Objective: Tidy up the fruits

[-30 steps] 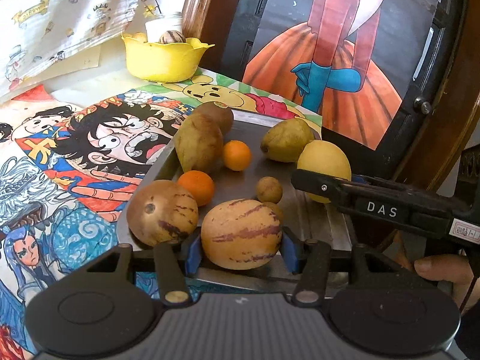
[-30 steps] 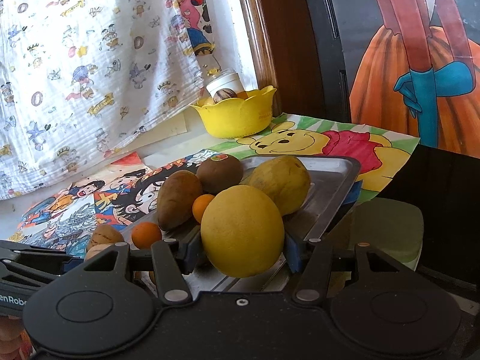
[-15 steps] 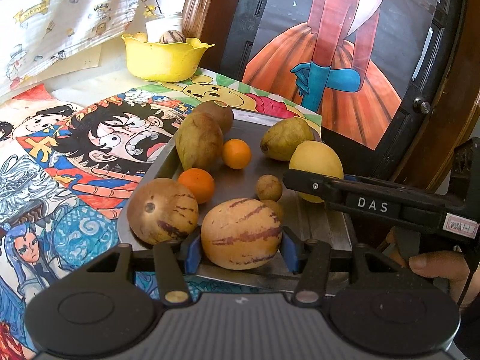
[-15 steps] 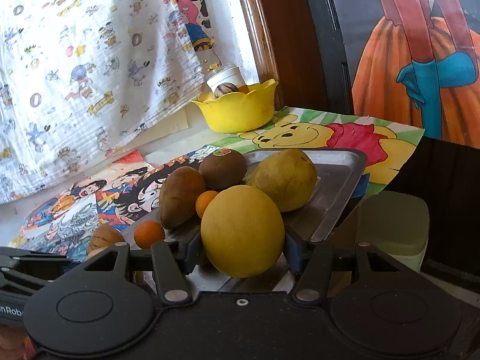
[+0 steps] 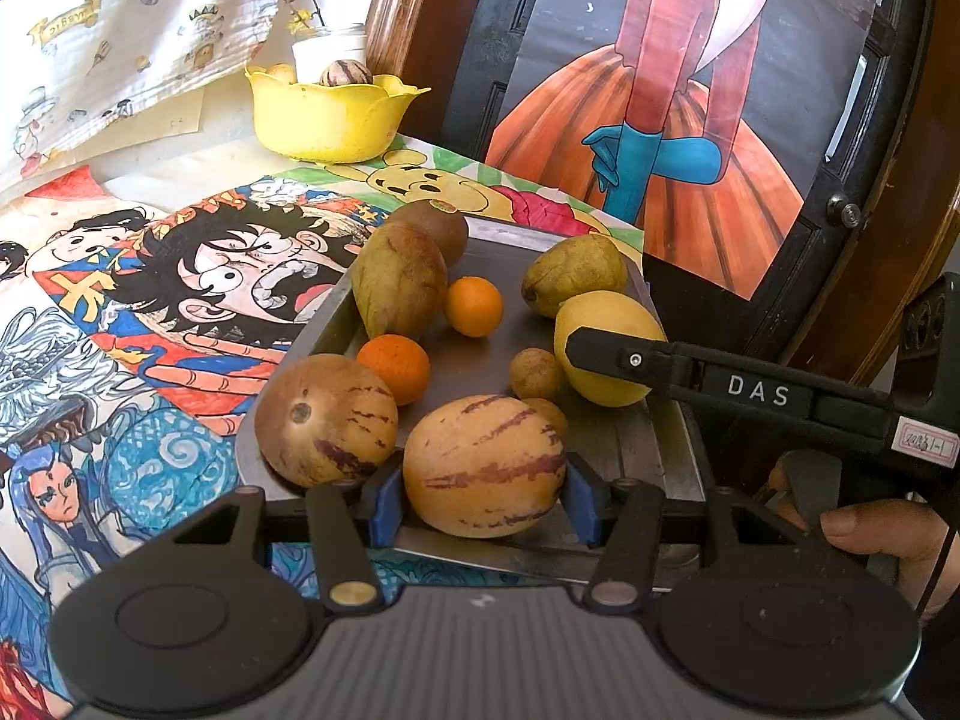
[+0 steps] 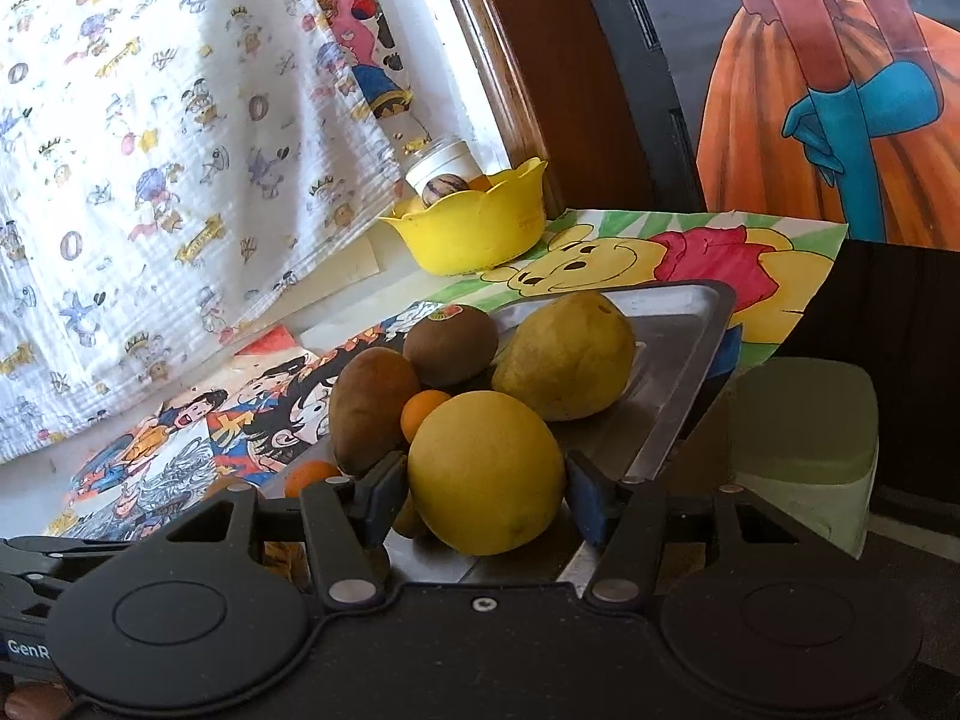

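A yellow bowl at the far left already holds a striped fruit, while a metal tray of mixed fruit sits nearer, on the cartoon-covered table. At the tray's near edge, the left gripper brackets a striped melon, one blue pad at each flank. The pads have eased apart only a shade over the past second, and the melon has not shifted; it still rests on the tray beside a second striped fruit. Whether the pads press on it or merely touch it cannot be told.

Further right, the right gripper frames a large yellow fruit in the same way, a pad close on each side, with the grip equally unclear. Its view has tilted slightly since a second ago, yet the fruit sits where it did, on the tray's right side. A hand steadies that tool.

With nothing lifted and both fruits unmoved, the sorting appears paused, either before a pickup or just after a set-down.
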Demonstrator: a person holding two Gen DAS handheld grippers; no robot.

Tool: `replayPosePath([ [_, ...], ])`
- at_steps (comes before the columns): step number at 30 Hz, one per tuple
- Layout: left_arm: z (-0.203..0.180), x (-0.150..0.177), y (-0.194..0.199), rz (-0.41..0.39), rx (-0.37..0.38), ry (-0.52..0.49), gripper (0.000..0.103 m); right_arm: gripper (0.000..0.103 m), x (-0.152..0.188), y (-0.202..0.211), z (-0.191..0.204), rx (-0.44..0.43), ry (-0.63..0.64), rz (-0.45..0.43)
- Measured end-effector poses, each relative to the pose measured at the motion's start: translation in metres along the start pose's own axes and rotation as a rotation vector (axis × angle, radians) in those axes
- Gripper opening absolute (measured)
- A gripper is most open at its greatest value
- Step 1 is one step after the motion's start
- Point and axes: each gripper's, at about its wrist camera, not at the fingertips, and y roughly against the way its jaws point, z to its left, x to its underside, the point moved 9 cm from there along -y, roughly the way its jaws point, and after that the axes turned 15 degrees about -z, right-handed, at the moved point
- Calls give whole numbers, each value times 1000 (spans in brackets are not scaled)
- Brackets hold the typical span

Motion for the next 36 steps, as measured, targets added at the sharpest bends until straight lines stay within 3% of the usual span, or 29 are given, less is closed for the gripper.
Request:
replayPosePath([
  [15, -1, -3, 10, -10, -2, 4, 60, 60, -1, 9, -1, 13, -45, -18],
  [20, -1, -6, 27, -33, 0, 0, 75, 66, -1, 19, 5, 28, -46, -32],
  [29, 19, -6, 66, -70, -8, 43, 82, 77, 4, 46, 25, 65, -53, -67],
  [36, 47, -14, 99, -139, -83, 71, 91, 84, 7, 72, 51, 99, -49, -112],
])
